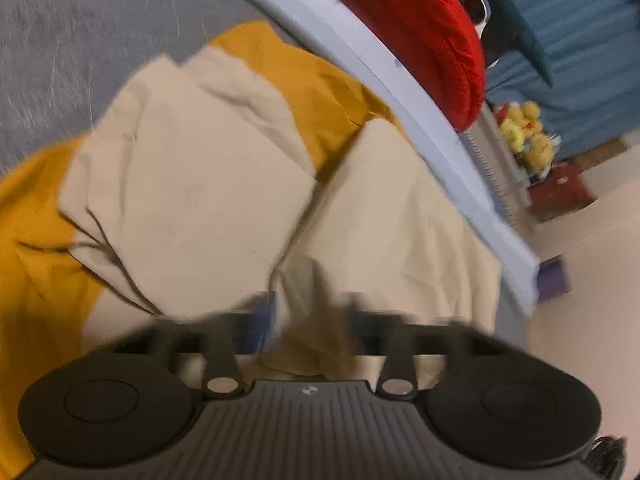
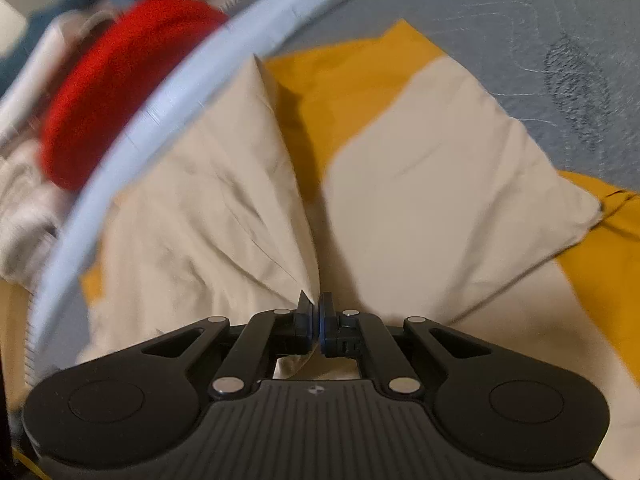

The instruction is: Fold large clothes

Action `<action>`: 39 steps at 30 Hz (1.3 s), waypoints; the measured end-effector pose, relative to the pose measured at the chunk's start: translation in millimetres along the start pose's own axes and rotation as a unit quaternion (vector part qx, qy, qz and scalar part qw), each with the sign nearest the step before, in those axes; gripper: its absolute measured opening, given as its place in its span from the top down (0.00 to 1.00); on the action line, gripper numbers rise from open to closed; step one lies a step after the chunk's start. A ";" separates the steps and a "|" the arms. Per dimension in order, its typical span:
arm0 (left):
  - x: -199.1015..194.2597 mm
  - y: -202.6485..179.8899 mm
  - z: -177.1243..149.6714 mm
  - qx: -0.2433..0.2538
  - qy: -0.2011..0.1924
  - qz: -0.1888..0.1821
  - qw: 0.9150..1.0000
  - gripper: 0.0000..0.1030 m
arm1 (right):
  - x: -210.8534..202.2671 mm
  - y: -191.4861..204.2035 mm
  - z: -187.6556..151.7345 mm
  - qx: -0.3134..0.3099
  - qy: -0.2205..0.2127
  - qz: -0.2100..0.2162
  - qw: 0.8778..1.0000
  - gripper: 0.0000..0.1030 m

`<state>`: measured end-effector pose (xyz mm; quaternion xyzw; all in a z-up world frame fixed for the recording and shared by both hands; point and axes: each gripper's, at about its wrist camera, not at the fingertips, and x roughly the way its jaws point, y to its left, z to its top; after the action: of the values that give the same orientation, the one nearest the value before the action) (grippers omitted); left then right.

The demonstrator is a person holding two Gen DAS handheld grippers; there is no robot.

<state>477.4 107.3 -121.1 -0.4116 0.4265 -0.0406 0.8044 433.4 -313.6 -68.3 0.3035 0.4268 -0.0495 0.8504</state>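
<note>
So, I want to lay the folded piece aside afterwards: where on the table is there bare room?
The bare grey tabletop beyond the beige-and-mustard garment, away from the pale blue table edge, is free. Along that edge it is crowded: the garment reaches it, and a red cloth is piled just past it.

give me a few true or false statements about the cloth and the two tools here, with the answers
1. The right tool is shut on a fold of the beige garment. True.
2. The beige garment lies on a green cloth. False: the cloth under it is a mustard yellow cloth.
3. A red cushion sits beyond the pale blue table edge. True.
4. The left tool is sharp in its view. False: its fingers are motion-blurred, with beige fabric between them, so its grip cannot be judged.
5. The beige garment is already folded into a neat small square. False: it is spread in loose, creased flaps.
</note>
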 end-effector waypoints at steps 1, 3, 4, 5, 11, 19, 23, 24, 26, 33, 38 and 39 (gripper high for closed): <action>-1.1 0.0 -0.1 -0.003 -0.002 -0.008 1.000 0.94 | -4.4 -1.6 -5.0 0.006 -0.006 0.015 1.000 0.98; -11.9 -5.8 -1.1 0.018 -0.026 -0.016 0.999 0.96 | -8.2 6.5 -3.1 -0.003 -0.017 0.033 0.999 0.98; -12.2 -9.3 -1.5 0.025 -0.029 -0.017 0.999 0.96 | -9.1 5.0 -2.6 -0.005 -0.020 0.026 0.999 0.98; -8.0 -10.6 -1.7 0.033 -0.018 -0.005 0.999 0.96 | -8.0 3.6 -2.3 -0.009 -0.023 0.001 1.000 0.96; -0.6 -24.2 -3.2 0.079 -0.018 0.066 0.995 0.60 | 3.9 -6.2 -1.8 0.013 -0.008 -0.078 0.997 0.72; -18.1 -92.7 -39.0 0.297 -0.069 -0.017 0.952 0.60 | -46.1 50.4 -14.0 -0.141 -0.174 -0.060 0.973 0.65; 20.4 -84.0 -54.0 0.325 0.004 0.090 0.941 0.60 | -30.0 53.2 -8.2 -0.147 -0.130 0.004 0.981 0.65; 26.5 -80.6 -52.7 0.322 0.014 0.110 0.940 0.60 | -16.3 49.1 -7.0 -0.139 -0.096 -0.007 0.986 0.65; 24.9 -70.1 -50.2 0.306 0.020 0.128 0.943 0.60 | 14.9 35.8 -6.0 -0.128 -0.016 -0.084 0.988 0.65; -4.8 -82.8 -34.1 0.285 -0.053 0.063 0.955 0.60 | -9.1 37.3 1.7 -0.120 -0.087 -0.079 0.986 0.65; 28.7 -72.2 -41.0 0.268 0.030 0.146 0.952 0.55 | 14.8 16.7 -3.5 -0.077 -0.011 -0.118 0.990 0.58; 28.3 -71.8 -40.7 0.262 0.032 0.145 0.954 0.55 | 14.9 14.1 -4.6 -0.055 -0.007 -0.116 0.992 0.58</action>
<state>486.5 22.8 -101.6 -0.1187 0.4815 -0.0470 0.8671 444.4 -297.0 -75.0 0.2040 0.4556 -0.1261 0.8573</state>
